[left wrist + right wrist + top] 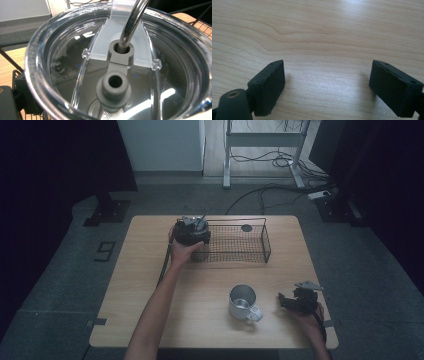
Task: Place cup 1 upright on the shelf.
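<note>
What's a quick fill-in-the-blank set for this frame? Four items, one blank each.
1. The right gripper has its jaws ____ with nothing between them.
2. In the left gripper view, a metal ____ passes through a hole in the clear lid.
3. In the high view, the left gripper is at the left end of the wire ____.
4. In the high view, the metal mug stands on the table to the ____ of the right gripper.

Missing words: open; straw; basket; left.

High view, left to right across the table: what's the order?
Left gripper at the left end of the wire basket → metal mug → right gripper.
</note>
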Available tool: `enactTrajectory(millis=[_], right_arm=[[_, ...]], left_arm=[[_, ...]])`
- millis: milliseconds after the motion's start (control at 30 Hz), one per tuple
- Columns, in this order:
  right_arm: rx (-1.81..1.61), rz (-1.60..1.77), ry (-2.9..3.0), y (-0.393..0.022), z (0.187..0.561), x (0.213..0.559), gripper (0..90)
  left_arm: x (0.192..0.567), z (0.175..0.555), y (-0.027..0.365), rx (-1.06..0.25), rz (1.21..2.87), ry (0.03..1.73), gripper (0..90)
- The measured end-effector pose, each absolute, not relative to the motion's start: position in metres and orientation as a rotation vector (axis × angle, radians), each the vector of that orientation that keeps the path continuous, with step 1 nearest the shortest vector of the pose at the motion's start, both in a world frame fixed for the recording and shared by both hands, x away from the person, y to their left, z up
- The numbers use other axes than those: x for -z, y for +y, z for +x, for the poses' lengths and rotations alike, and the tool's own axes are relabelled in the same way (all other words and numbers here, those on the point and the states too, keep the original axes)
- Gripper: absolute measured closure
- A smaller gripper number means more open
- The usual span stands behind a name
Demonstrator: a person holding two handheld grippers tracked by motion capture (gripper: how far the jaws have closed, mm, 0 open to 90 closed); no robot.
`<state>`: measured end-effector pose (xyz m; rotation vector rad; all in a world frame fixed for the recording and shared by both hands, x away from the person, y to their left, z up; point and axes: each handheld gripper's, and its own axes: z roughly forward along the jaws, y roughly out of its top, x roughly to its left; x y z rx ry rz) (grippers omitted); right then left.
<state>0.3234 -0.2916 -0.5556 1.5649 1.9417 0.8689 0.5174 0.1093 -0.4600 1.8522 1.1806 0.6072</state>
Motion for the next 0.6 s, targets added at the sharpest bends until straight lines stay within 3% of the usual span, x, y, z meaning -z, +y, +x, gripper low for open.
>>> enactTrajectory(millis=[600], right_arm=[[-0.869, 1.565, 1.941, -0.292, 0.323, 0.556, 12.9]], left_arm=[[0.438, 0.504, 0.119, -0.617, 1.811, 1.145, 0.3]])
